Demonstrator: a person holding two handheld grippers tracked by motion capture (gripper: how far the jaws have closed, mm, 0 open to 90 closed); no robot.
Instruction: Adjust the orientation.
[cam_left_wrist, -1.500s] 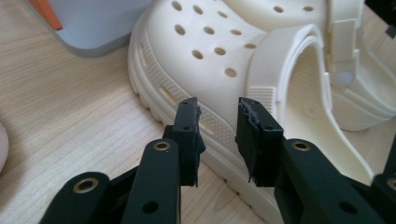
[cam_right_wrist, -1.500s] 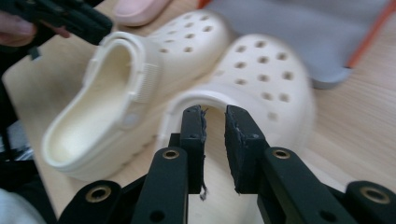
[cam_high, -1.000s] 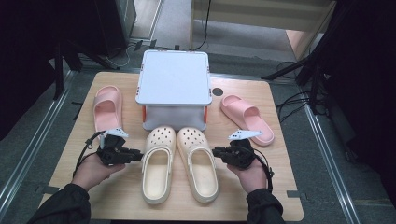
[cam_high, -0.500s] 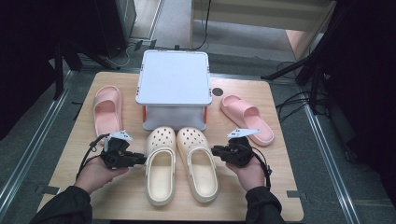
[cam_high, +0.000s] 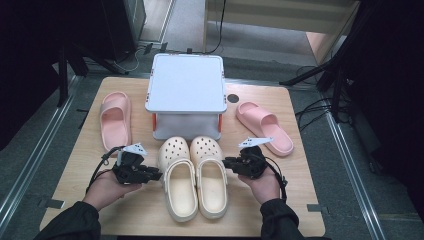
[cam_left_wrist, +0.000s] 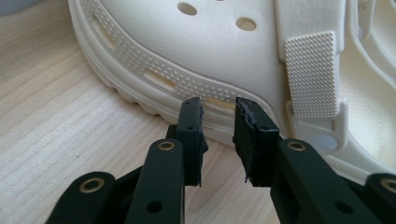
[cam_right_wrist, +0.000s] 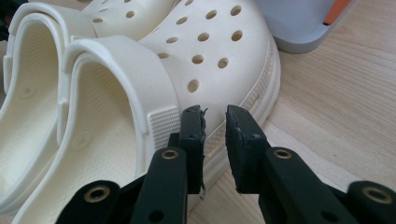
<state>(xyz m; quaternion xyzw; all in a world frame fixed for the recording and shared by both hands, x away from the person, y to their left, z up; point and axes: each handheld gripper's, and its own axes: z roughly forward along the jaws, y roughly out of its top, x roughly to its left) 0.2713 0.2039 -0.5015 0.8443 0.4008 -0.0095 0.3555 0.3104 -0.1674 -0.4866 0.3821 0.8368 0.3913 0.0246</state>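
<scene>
High view shows a pair of cream clogs side by side at the near middle of the wooden table (cam_high: 80, 210), toes toward the grey lidded box (cam_high: 186, 82), with the left gripper (cam_high: 156, 175) at the outer flank of the left clog (cam_high: 179, 185) and the right gripper (cam_high: 228, 162) at the outer flank of the right clog (cam_high: 211, 177). Both sets of jaws stand narrowly apart with nothing pinched between them, and both have just been opening a little. The main risk, as I judge it, is a poor bite: in the left gripper view the tips sit right at the ribbed sole edge of the left clog (cam_left_wrist: 196, 65), just short of the strap rivet, so closing there could catch only the rounded rim and slip off, or nudge the clog into its twin. In the right gripper view the tips hover at the sidewall of the right clog (cam_right_wrist: 219, 51), beside the textured strap end; whether they touch the foam is hard to tell from this angle. A sideways push from either hand could slide the pair out of line or shove the toes against the box. The two pink slides, one (cam_high: 116, 117) at the far left and one (cam_high: 264, 127) at the far right, lie well apart from both grippers.
</scene>
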